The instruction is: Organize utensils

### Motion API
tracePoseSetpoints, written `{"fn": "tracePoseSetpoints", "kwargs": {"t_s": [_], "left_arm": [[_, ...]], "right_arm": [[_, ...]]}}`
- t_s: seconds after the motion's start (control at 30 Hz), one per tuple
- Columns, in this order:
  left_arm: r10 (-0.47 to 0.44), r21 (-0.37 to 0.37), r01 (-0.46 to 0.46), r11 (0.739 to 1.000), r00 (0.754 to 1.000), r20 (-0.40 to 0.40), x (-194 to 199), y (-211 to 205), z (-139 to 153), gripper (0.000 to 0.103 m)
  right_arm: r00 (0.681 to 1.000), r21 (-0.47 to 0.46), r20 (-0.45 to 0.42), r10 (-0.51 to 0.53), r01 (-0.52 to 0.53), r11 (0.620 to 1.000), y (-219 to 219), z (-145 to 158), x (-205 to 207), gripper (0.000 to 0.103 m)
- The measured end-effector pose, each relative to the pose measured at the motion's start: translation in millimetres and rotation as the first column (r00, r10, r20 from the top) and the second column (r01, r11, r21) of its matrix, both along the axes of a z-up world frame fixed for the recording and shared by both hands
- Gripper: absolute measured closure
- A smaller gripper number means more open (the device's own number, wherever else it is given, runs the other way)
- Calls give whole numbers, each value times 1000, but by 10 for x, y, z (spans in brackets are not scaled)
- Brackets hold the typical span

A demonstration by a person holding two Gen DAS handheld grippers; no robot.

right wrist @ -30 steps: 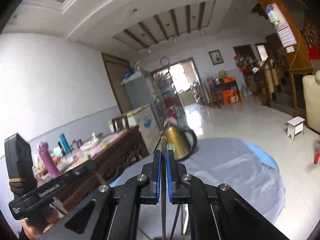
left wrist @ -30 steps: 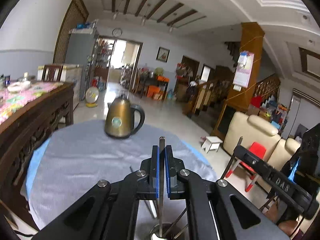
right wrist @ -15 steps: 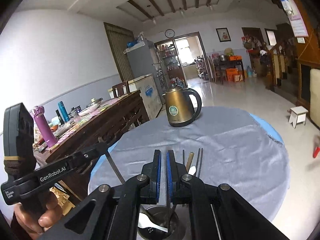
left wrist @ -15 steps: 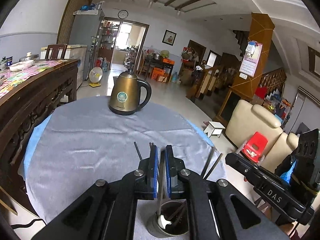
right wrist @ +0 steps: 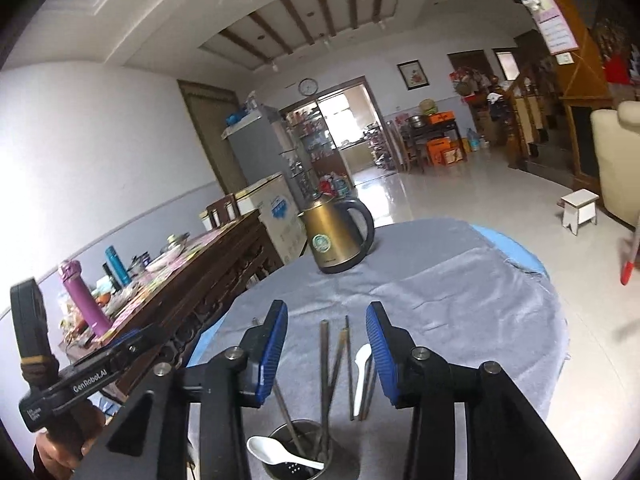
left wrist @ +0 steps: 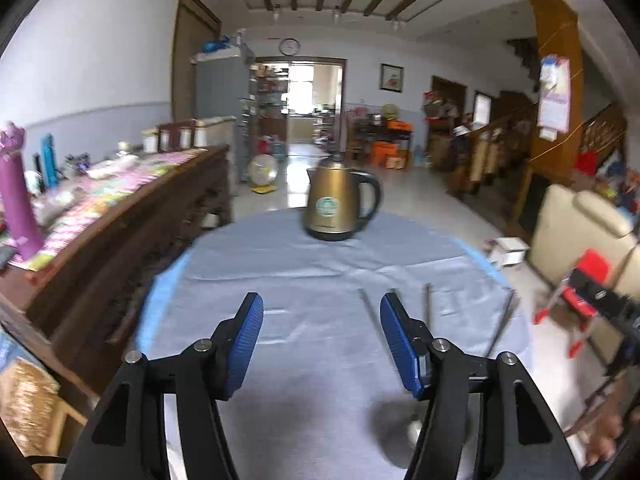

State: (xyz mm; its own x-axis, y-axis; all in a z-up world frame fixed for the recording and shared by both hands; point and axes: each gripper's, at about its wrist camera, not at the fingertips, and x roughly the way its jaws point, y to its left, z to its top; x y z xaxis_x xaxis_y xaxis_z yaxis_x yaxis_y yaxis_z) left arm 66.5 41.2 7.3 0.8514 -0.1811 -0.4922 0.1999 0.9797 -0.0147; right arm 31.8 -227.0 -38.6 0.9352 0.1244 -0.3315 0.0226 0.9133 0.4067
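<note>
Utensil holder is sitting on the table nearest the right wrist camera, with chopsticks and a spoon standing in it. Another spoon is lying just right of them. Kettle is standing behind, at the far edge.

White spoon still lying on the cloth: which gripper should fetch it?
Right, probably. The right gripper is open with the white spoon lying between its fingers, beside the metal holder. The left gripper faces bare cloth.

bare grey cloth ahead, kettle at far edge, utensil cup close below
</note>
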Motion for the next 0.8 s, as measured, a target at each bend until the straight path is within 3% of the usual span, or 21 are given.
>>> {"fn": "tracePoseSetpoints", "kwargs": {"t_s": [0.37, 0.8], "left_arm": [[80, 86, -79, 993, 997, -16, 46, 98, -118, 38], [82, 100, -68, 993, 985, -151, 392, 126, -555, 36]], "right_arm": [[998, 25, -37, -51, 51, 998, -175, -81, 17, 59], [986, 40, -148, -74, 80, 996, -246, -392, 273, 59]]}}
